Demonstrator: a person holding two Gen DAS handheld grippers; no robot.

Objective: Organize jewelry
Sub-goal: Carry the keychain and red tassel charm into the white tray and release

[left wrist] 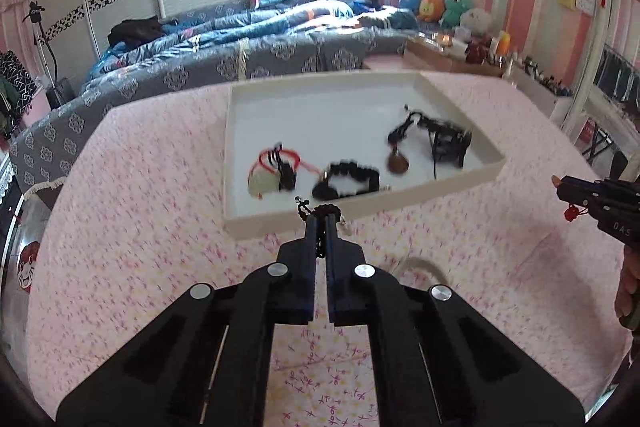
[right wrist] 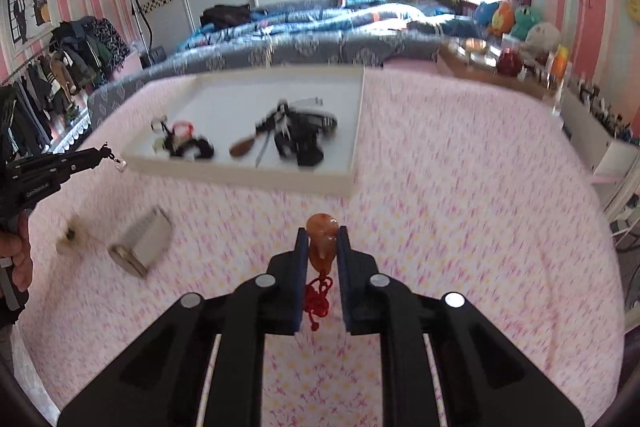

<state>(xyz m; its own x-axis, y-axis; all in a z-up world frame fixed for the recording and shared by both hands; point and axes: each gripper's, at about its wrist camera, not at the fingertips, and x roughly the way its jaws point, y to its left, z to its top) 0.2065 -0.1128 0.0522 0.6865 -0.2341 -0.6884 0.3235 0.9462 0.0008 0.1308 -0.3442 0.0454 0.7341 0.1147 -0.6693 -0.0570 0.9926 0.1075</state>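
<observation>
1. Left gripper (left wrist: pixel 321 217) is clamped shut on a black cord (left wrist: pixel 320 241) pinched between its tips, just short of the tray (left wrist: pixel 360 213).
2. Right gripper (right wrist: pixel 322 241) grips an amber pendant (right wrist: pixel 322 237) between its pads; red cord (right wrist: pixel 318 297) dangles below.
3. Other jewelry (left wrist: pixel 352 179) lies inside the tray.

Motion blur smears the jewelry (left wrist: pixel 352 163) in the white tray (left wrist: pixel 236 147), leaving pieces indistinct.

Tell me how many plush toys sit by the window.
4, in a row right of the bed: blue toy, orange toy, green toy, whitish toy nearest. More may be hidden.
</observation>
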